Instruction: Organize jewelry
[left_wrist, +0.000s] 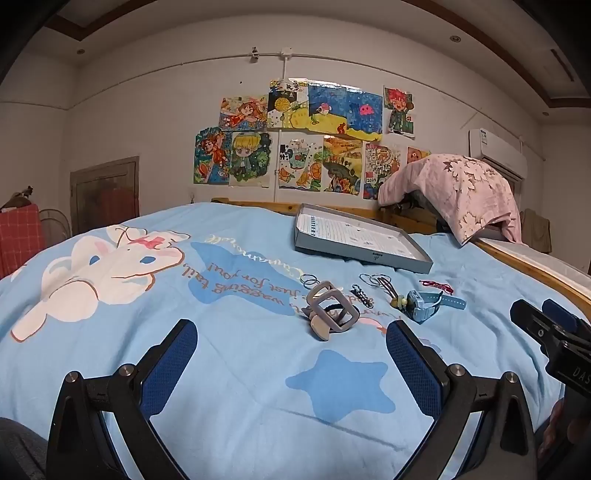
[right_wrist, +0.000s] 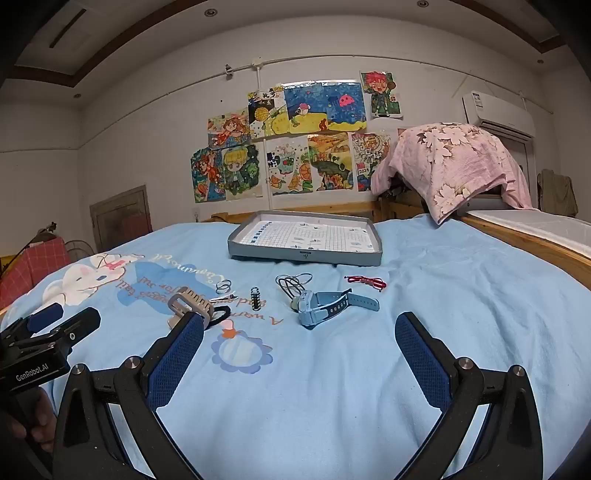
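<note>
Jewelry lies on the blue bedspread in front of a shallow grey box lid (left_wrist: 384, 257) (right_wrist: 306, 255) lined with printed paper. A beige hair claw (left_wrist: 332, 306) (right_wrist: 190, 303), thin wire rings (left_wrist: 309, 279) (right_wrist: 224, 285), a small dark beaded piece (left_wrist: 364, 295) (right_wrist: 256, 296), a blue watch (left_wrist: 430, 301) (right_wrist: 328, 304), hair ties (left_wrist: 373, 280) (right_wrist: 291, 284) and a red string (left_wrist: 437, 285) (right_wrist: 367, 281) are spread out. My left gripper (left_wrist: 291, 341) is open and empty, short of the claw. My right gripper (right_wrist: 301, 334) is open and empty, short of the watch.
A wooden bed rail (right_wrist: 524, 240) runs along the right side. A pink floral cloth (right_wrist: 450, 162) covers something at the far right corner. Drawings hang on the back wall (right_wrist: 288, 147). The bedspread (right_wrist: 332, 387) stretches wide around the items.
</note>
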